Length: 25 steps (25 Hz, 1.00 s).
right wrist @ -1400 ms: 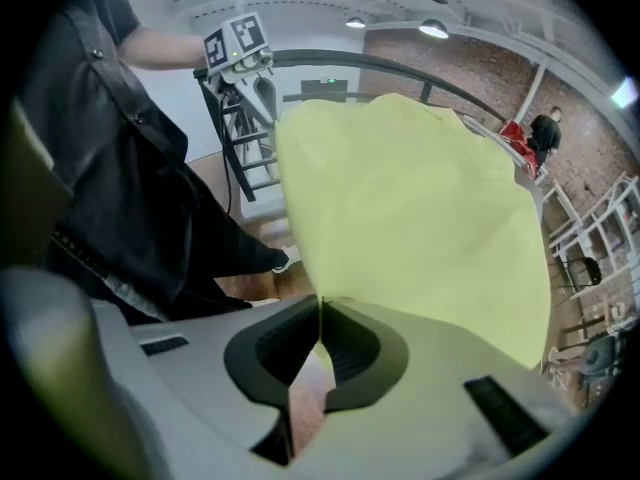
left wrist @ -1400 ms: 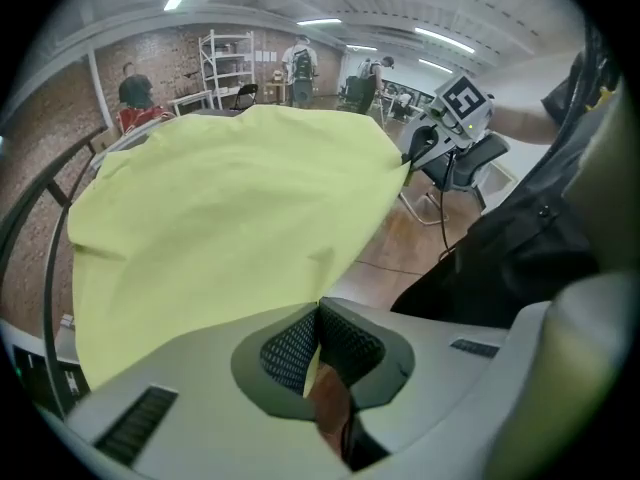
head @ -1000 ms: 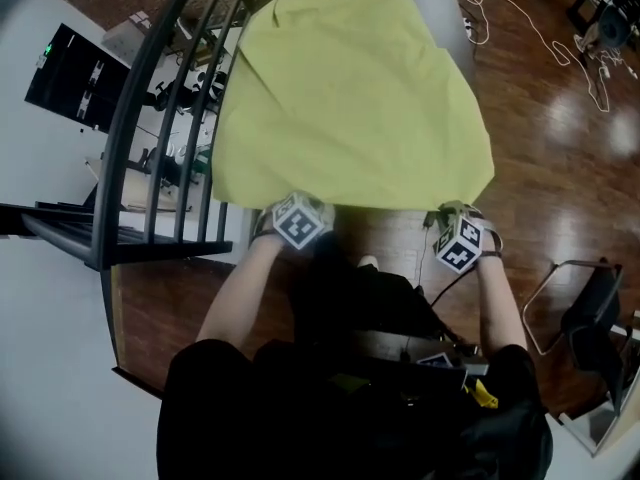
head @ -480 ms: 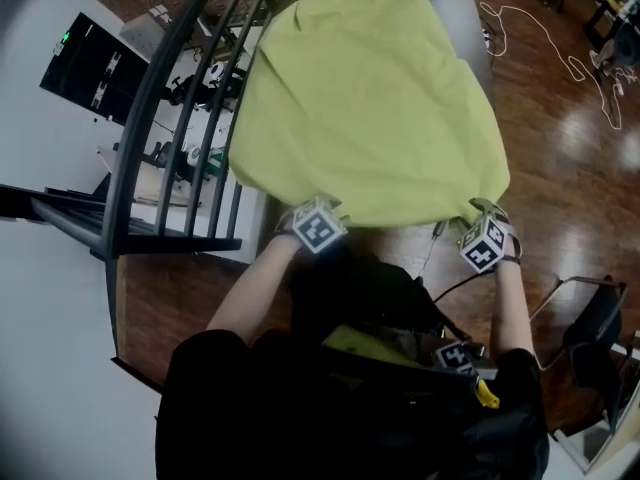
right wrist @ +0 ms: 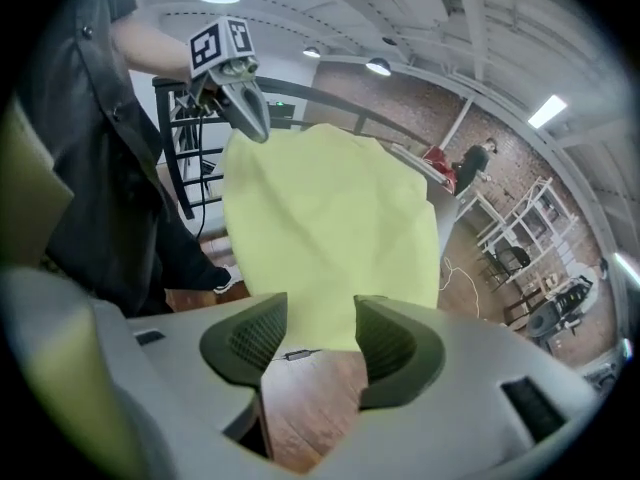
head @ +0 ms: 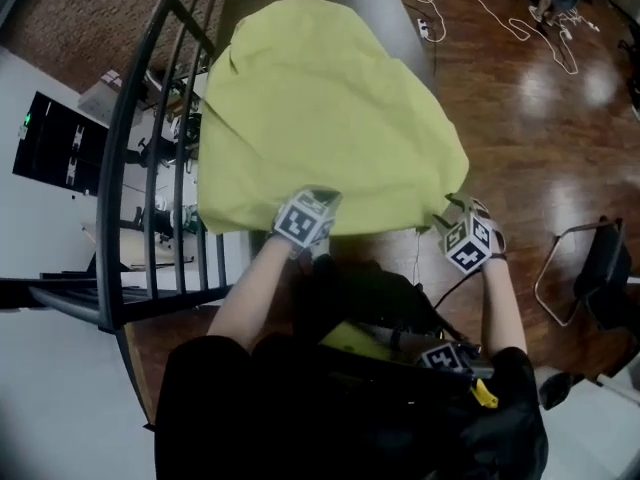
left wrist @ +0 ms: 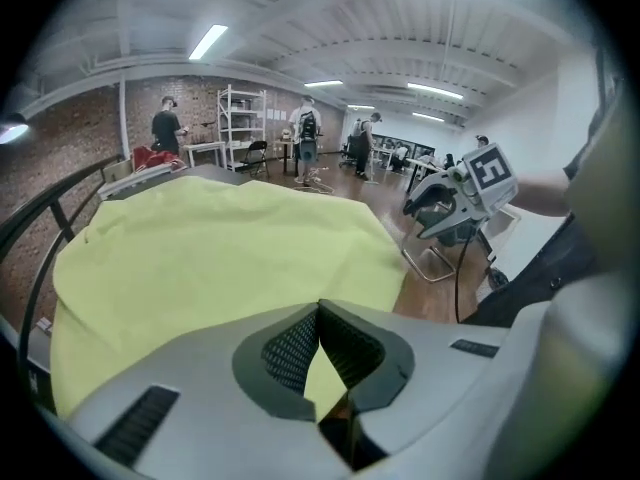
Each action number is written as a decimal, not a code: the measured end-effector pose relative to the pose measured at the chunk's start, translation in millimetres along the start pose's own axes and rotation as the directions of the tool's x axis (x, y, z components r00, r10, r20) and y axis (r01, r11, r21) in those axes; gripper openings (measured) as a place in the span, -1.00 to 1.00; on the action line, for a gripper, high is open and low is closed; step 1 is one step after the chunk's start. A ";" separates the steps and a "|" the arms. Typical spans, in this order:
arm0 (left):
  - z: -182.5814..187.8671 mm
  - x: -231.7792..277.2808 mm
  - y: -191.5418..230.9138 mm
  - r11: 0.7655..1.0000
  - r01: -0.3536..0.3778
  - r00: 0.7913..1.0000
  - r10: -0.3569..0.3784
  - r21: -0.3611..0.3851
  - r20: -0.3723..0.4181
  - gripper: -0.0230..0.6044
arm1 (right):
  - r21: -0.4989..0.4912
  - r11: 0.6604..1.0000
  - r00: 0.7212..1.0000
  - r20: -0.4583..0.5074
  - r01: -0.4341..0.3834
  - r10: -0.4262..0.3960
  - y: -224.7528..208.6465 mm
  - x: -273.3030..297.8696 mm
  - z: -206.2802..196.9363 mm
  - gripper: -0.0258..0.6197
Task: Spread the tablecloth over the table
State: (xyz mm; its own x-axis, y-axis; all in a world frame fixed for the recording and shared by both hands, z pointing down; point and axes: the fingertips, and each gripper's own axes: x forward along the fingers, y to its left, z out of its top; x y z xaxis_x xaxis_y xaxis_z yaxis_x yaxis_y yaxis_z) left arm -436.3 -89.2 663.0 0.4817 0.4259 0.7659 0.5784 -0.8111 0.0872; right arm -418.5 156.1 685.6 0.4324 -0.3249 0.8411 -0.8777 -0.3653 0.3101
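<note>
Since the shot a second back, our right gripper (right wrist: 320, 305) had let go of the near right corner. Its jaws had just been opening and stood wide apart with nothing in them, only the hanging hem and the wood floor (head: 540, 138) showing through the gap. Our left gripper (left wrist: 320, 306) had shifted from the near hem to a bit further in over the cloth. Its jaws were closed again with a sliver of yellow between them, so we figured it was nipping the fabric.

The tablecloth (head: 320, 118) sat in the upper middle of the head view, draped over most of the tabletop (head: 390, 3), with its near hem hanging off on our side. A dark strip of tabletop was bare at the top of the frame, so to us the cloth looked pulled too far our way.

Our take on doing this bit well:
- Get the right jaws back on their corner before tugging anything.
- Lift the cloth a touch instead of dragging it.
- Ease both sides toward the top of the frame together, so the hem stays level and doesn't bunch.
</note>
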 end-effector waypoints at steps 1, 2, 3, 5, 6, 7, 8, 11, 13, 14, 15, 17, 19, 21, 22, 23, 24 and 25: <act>9.2 11.5 -5.7 1.000 0.013 1.000 -0.013 0.011 -0.003 -0.91 | 0.015 1.000 1.000 0.010 0.009 -0.009 -4.8 -10.9 -2.6 -0.23; 17.6 21.4 -10.4 1.000 0.018 1.000 -0.018 0.023 -0.004 -0.91 | 0.038 0.999 1.000 0.023 0.016 -0.017 -10.9 -21.8 -6.6 -0.23; 25.2 29.1 -13.9 0.999 0.018 1.000 -0.018 0.031 0.001 -0.91 | 0.068 0.997 0.999 0.034 0.023 -0.026 -18.0 -30.9 -11.9 -0.23; 36.3 38.6 -18.9 0.999 0.017 1.000 -0.017 0.030 0.017 -0.91 | 0.146 0.988 0.997 0.046 0.047 -0.054 -33.9 -41.3 -24.6 -0.23; 39.5 41.9 -20.7 1.000 0.022 0.999 -0.022 0.022 0.023 -0.91 | 0.188 0.980 0.996 0.048 0.067 -0.077 -42.1 -43.5 -30.3 -0.29; 41.3 45.0 -21.2 0.999 0.029 0.999 -0.030 0.012 0.023 -0.92 | 0.228 0.970 0.993 0.050 0.089 -0.103 -50.4 -44.7 -34.2 -0.43; 42.4 48.4 -19.6 0.999 0.036 0.999 -0.036 0.000 0.017 -0.92 | 0.266 0.958 0.990 0.054 0.109 -0.127 -59.2 -45.1 -36.0 -0.44; 49.0 61.1 -3.9 0.998 0.046 0.999 -0.046 -0.046 -0.001 -0.92 | 0.351 0.924 0.981 0.065 0.149 -0.183 -89.5 -43.0 -32.5 -0.56; 61.6 62.9 7.8 0.997 0.049 0.999 -0.048 -0.060 0.016 -0.92 | 0.396 0.902 0.972 0.075 0.175 -0.221 -109.0 -42.5 -25.6 -0.69; 69.2 61.4 13.2 0.997 0.050 0.998 -0.048 -0.060 0.034 -0.92 | 0.420 0.888 0.966 0.087 0.187 -0.245 -118.3 -44.4 -21.2 -0.73; 78.2 59.4 18.7 0.997 0.050 0.997 -0.047 -0.059 0.063 -0.92 | 0.450 0.871 0.957 0.105 0.199 -0.272 -128.5 -48.3 -17.0 -0.83; 105.3 52.4 28.9 0.996 0.061 0.987 -0.051 -0.061 0.153 -0.92 | 0.538 0.816 0.931 0.145 0.210 -0.335 -152.0 -60.8 -11.6 -0.89; 139.8 40.0 39.1 0.993 0.101 0.961 -0.079 -0.068 0.264 -0.92 | 0.654 0.734 0.904 0.182 0.183 -0.388 -172.5 -76.1 -10.2 -0.89; 170.5 25.4 50.0 0.981 0.167 0.920 -0.120 -0.097 0.372 -0.92 | 0.760 0.636 0.880 0.204 0.133 -0.429 -187.2 -90.9 -14.0 -0.89; 183.1 18.9 54.4 0.972 0.204 0.897 -0.138 -0.116 0.420 -0.92 | 0.801 0.589 0.870 0.210 0.109 -0.446 -192.9 -97.5 -18.3 -0.89; 194.0 13.8 57.6 0.963 0.236 0.874 -0.151 -0.133 0.462 -0.92 | 0.832 0.548 0.863 0.212 0.087 -0.459 -197.4 -102.9 -24.3 -0.89; 203.4 10.5 59.4 0.954 0.263 0.854 -0.160 -0.145 0.495 -0.92 | 0.855 0.514 0.859 0.210 0.070 -0.467 -200.9 -106.7 -31.8 -0.89; 211.1 9.0 59.7 0.946 0.285 0.837 -0.167 -0.154 0.521 -0.92 | 0.870 0.489 0.858 0.207 0.058 -0.470 -203.9 -109.2 -39.4 -0.89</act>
State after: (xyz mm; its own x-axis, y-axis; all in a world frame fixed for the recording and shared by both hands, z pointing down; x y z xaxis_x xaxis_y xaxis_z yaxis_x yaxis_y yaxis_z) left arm -258.5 -49.2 540.7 0.6497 0.7010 0.2942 0.5829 -0.7077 0.3992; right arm -294.9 300.4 548.0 0.8266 -0.2876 0.4837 -0.2246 -0.9567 -0.1850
